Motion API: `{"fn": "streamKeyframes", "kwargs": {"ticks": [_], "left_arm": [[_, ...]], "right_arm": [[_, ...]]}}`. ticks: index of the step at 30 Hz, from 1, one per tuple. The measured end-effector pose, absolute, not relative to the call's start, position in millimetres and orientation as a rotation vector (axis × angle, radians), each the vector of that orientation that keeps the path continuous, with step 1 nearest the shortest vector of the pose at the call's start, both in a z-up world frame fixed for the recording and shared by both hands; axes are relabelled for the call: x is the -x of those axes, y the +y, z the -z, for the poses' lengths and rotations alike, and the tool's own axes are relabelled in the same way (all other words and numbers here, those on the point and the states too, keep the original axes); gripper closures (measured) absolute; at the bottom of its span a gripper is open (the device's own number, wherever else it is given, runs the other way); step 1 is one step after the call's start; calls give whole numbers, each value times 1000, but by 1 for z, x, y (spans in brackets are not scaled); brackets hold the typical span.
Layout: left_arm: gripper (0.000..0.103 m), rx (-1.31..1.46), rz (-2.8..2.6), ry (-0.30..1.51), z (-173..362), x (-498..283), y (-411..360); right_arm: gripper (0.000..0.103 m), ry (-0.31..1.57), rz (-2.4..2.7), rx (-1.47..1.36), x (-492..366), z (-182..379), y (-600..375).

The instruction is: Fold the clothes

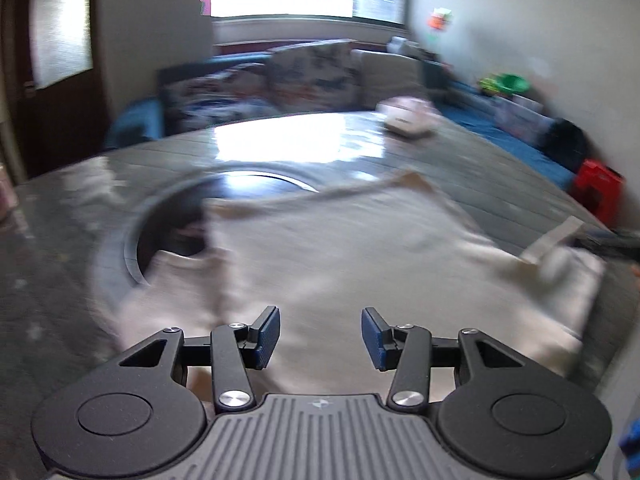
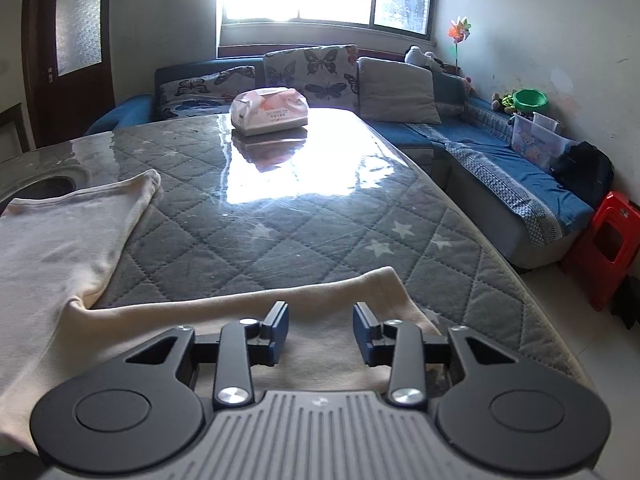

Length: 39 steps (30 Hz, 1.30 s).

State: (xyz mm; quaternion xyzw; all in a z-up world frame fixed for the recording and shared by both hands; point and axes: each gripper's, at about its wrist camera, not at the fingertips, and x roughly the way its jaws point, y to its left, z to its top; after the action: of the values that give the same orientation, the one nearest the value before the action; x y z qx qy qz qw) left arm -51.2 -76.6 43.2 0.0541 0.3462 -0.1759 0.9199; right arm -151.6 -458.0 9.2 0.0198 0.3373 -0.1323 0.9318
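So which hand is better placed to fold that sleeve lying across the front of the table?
Probably the right. The right claw is open directly over the cream sleeve. The left claw, also open, sits over the shirt's body, away from it.

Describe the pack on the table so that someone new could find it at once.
Start at the quilted grey table in front of the butterfly-cushion sofa. At its far end, under the window, sits the tissue pack. It is pink and white, the only boxy thing there; the cream garment lies flat nearer.
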Motion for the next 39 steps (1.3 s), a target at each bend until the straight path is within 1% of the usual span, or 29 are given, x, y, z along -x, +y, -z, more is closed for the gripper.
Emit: {"fn": "streamKeyframes", "kwargs": {"ticks": [5, 8, 11, 15, 18, 20, 21, 24, 27, 31, 39], "left_arm": [[56, -106, 232, 711, -36, 8, -59], [58, -106, 181, 726, -26, -14, -58], [65, -93, 157, 749, -15, -28, -57], [80, -99, 144, 755, -4, -38, -58], [86, -66, 155, 758, -2, -39, -55], [85, -65, 188, 741, -4, -34, -56], [83, -78, 200, 730, -5, -32, -59], [83, -120, 187, 721, -5, -32, -67], [86, -120, 168, 736, -1, -37, -66], [97, -90, 161, 713, -5, -34, -57], [98, 88, 79, 616, -38, -7, 5]], "right_arm": [[65, 685, 241, -24, 149, -12, -446], [65, 688, 231, -13, 146, -14, -440], [64, 686, 217, -6, 145, -16, -436], [62, 685, 206, 6, 143, -18, -430], [62, 684, 201, 10, 142, -19, -428], [62, 682, 199, 11, 142, -20, -426], [62, 681, 198, 12, 141, -20, -425], [62, 681, 195, 13, 140, -20, -422], [62, 676, 186, 14, 140, -22, -419], [62, 667, 181, 19, 143, -26, -416], [62, 641, 170, 24, 144, -33, -411]]}}
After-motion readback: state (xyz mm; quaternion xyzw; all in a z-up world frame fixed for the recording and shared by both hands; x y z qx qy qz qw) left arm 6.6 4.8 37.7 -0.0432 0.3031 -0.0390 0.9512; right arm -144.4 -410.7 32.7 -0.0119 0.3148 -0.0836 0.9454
